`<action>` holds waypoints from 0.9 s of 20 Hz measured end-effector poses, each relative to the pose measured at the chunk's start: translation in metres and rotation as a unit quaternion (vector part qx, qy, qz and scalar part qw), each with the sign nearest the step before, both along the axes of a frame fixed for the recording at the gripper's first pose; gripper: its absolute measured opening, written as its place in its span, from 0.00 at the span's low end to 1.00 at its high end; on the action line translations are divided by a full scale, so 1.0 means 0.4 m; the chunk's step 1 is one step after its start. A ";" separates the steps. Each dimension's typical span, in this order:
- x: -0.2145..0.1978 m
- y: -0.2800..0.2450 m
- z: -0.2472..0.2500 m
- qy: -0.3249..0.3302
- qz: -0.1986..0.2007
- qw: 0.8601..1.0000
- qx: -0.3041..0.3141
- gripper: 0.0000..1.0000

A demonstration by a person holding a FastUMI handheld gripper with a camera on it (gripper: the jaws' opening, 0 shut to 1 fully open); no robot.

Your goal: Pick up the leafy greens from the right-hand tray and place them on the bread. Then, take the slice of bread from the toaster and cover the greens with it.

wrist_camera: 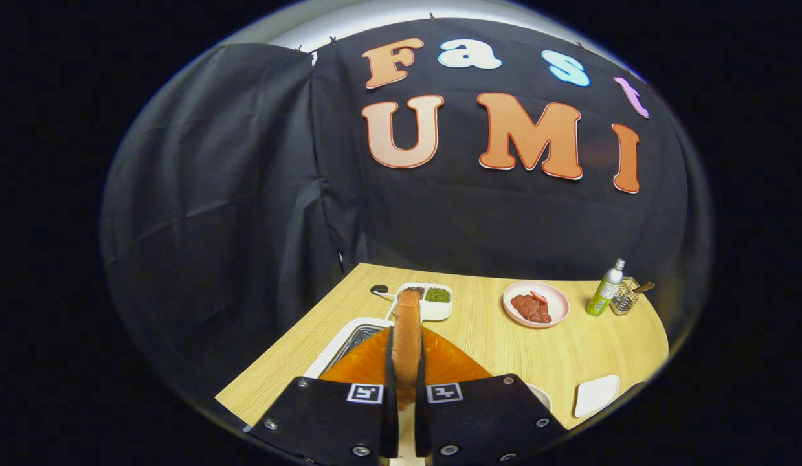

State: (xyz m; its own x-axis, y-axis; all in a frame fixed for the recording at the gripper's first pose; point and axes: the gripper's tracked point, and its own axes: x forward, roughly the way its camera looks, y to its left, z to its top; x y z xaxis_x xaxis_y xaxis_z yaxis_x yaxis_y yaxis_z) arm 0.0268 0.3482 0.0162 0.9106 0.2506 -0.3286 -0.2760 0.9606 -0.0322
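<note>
Gripper (406,388) fingers (390,375) narrow, both pressing the sides of a bread slice (408,336) held on edge, upright, sticking out ahead of them. The slice is lifted above the worktop (504,343).

Just beyond and beneath the fingers: an orange plate (365,366), partly hidden by the gripper body. What lies on it cannot be made out from here. At the plate's far left edge, a white appliance with a dark metal slot or grille (349,343); likely the toaster, but mostly covered.

Farther on, behind the slice's top edge: a white divided tray (433,304) with green matter (437,295) in its right compartment and dark grains (414,291) in the left one. A small black round thing (378,290) sits just left of that tray.

Right of centre, well apart from the fingers: a pink plate (536,304) bearing red meat pieces (530,308). Far right: a green bottle with silver cap (605,288), upright, touching or just beside a wire holder (626,298) with a brown handle poking out.

Near right: a small white dish (596,395), bare, on the worktop.
</note>
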 end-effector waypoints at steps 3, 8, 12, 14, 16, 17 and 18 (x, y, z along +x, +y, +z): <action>-0.005 -0.047 -0.005 0.002 -0.005 1.000 0.008 0.10; -0.015 -0.128 -0.078 0.028 -0.012 0.999 0.017 0.10; -0.026 -0.178 -0.180 0.062 -0.014 0.998 0.026 0.10; -0.033 -0.196 -0.226 0.080 -0.012 0.996 0.033 0.10; -0.039 -0.211 -0.263 0.090 -0.012 0.995 0.041 0.10; -0.040 -0.219 -0.283 0.094 -0.012 0.995 0.043 0.10; -0.039 -0.229 -0.298 0.097 -0.013 0.994 0.045 0.10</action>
